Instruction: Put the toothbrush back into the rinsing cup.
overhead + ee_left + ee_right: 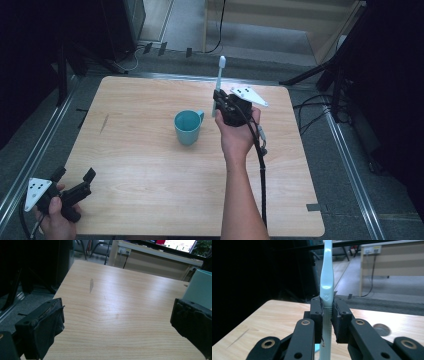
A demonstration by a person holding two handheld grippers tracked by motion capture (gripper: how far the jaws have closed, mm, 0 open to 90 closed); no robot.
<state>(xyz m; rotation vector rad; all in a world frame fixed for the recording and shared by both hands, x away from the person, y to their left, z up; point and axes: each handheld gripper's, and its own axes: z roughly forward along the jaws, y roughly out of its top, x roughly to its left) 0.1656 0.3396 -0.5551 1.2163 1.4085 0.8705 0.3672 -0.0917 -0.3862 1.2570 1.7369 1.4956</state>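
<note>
Right tongs point(218, 99) clenched on upright white plastic toothbrush point(219, 80) beside teal ceramic mug point(188, 127); left tongs point(74, 178) released at pale wooden bench point(150, 175) near-left corner.

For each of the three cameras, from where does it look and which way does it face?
High view: above the person's side, looking forward and down on the table; both forearms, the left gripper and the right gripper show.
Left gripper view: rides the left gripper, low over the table, jaws wide apart; the teal cup at right.
Right gripper view: rides the right gripper, facing the far edge; jaws clamp the toothbrush.
Shared: high and left gripper views both show the cup.
</note>
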